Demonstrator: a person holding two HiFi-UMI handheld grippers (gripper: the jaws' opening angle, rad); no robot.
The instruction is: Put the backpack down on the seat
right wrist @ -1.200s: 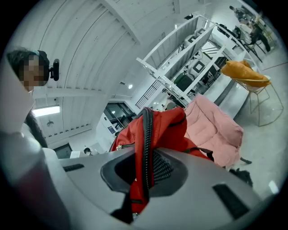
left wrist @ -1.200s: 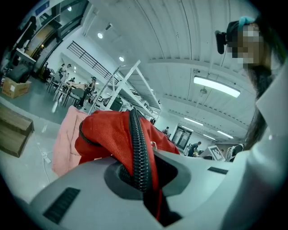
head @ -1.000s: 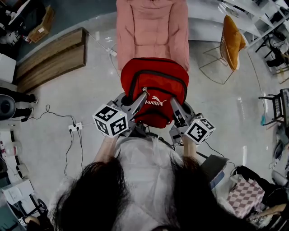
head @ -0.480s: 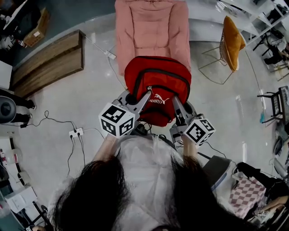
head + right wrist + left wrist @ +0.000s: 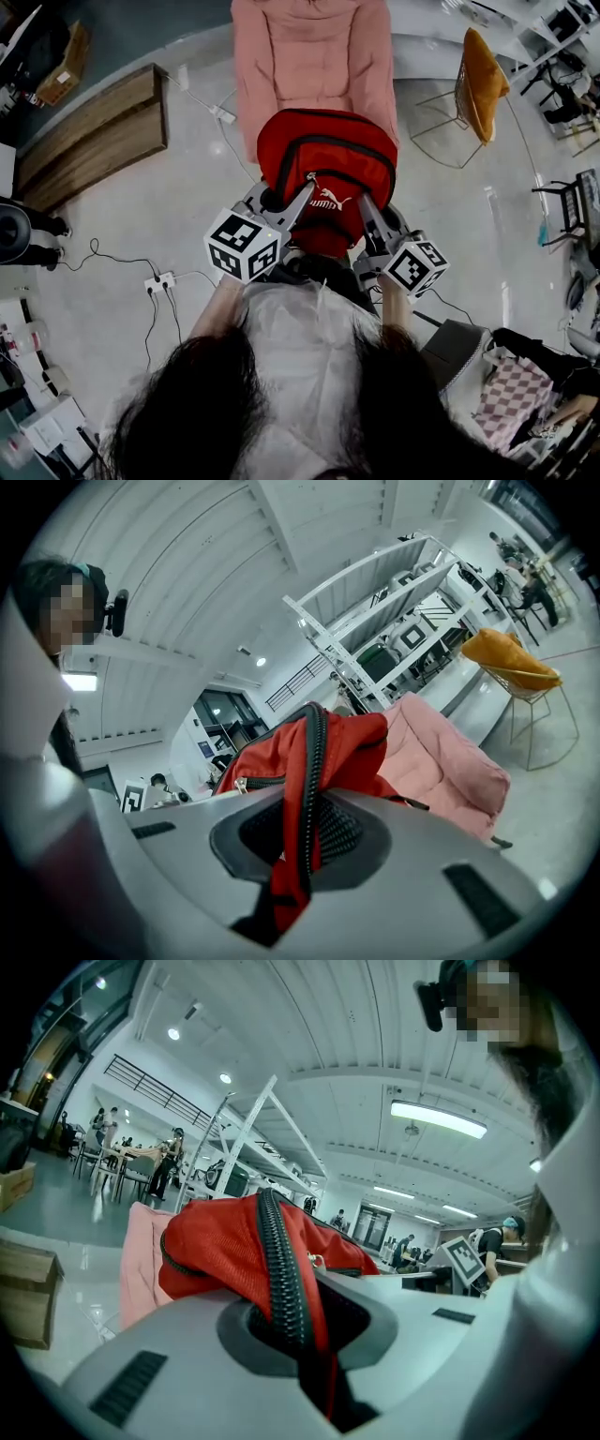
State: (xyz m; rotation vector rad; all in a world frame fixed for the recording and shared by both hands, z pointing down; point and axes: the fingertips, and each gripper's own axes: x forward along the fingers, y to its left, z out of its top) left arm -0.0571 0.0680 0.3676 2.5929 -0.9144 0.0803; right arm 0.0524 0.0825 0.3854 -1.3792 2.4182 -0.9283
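both grippers' jaws clamp red backpack (image 5: 325, 169) above pink seat (image 5: 314, 56).

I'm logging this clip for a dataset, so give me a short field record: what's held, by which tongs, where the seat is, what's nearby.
held item: red backpack
left tongs: shut on the backpack's zipper edge
right tongs: shut on the zipper edge, opposite side
seat: pink padded seat, straight ahead, beyond the backpack
set down: not clearly; it hangs between both tongs at the seat's near end
nearby: yellow chair at right, wooden bench at left, power strip
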